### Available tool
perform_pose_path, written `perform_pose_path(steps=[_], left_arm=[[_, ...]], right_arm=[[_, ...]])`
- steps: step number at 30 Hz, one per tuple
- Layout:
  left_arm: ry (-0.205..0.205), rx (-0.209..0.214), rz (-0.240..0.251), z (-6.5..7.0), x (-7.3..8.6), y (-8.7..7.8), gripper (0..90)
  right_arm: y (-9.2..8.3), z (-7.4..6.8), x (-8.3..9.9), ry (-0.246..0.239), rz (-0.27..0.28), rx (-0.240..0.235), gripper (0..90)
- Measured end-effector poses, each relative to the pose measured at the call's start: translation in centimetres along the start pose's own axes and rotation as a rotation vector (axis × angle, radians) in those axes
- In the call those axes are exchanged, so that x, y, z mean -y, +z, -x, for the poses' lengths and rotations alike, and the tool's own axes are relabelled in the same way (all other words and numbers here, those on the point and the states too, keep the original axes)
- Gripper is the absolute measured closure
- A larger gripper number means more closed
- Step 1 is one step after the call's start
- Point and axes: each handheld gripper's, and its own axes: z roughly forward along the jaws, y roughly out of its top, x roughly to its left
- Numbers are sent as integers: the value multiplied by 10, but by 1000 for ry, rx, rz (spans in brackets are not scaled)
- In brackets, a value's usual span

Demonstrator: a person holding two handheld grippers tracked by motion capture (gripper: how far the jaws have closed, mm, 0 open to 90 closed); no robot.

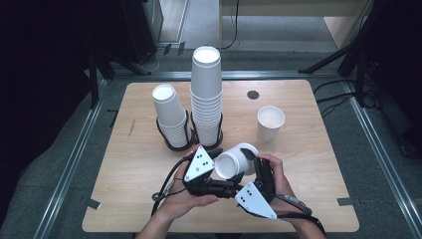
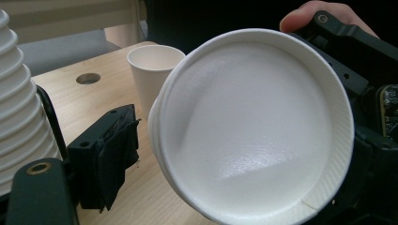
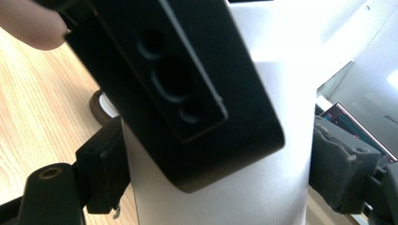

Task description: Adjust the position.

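While two cup stacks [image 1: 191,107] stand far left, the left gripper [image 1: 215,160] sits half-closed at the held cup's [image 1: 236,160] rim, not visibly pinching; the right gripper [image 1: 255,164] clamps its wall above the near table [image 1: 139,199]. Light, thin paper likely dents easily, so hold near the stiffer rim

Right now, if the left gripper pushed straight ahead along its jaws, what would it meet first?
Most likely the cup held on its side in the right gripper: its open mouth faces the left gripper closely. Depth is unclear; one jaw may already be at the rim.
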Motion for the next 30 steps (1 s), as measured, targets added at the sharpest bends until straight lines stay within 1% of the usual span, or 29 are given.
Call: perform_pose_path(steps=[4, 6, 7, 9, 12, 14, 22, 24, 26, 27, 30], left_arm=[[8, -11, -2, 3, -1, 0, 150], [13, -17, -6, 4, -1, 0, 185], [22, -28, -11, 6, -2, 0, 202], [34, -36, -10, 7, -2, -1, 212], [36, -41, -12, 7, -3, -1, 215], [46, -50, -19, 9, -3, -1, 219], [42, -37, -22, 6, -4, -3, 235], [31, -29, -21, 4, -4, -3, 240], [26, -23, -19, 3, -4, -3, 242], [20, -29, -14, 1, -3, -2, 242], [12, -47, 1, -3, -2, -3, 243]], right_arm=[[0, 0, 0, -2, 2, -1, 179], [0, 0, 0, -3, 0, 1, 179], [0, 0, 0, -4, 0, 2, 179], [0, 0, 1, -1, -3, 3, 178], [0, 1, 0, -4, -2, 5, 178], [0, 0, 0, -9, -4, 8, 176], [1, 0, 0, -15, -5, 6, 162], [1, 1, 0, 1, -6, -6, 141], [2, 2, 1, 8, -12, 3, 80], [3, 3, 1, 9, -17, -1, 62], [2, 2, 1, -12, -24, -14, 22]])
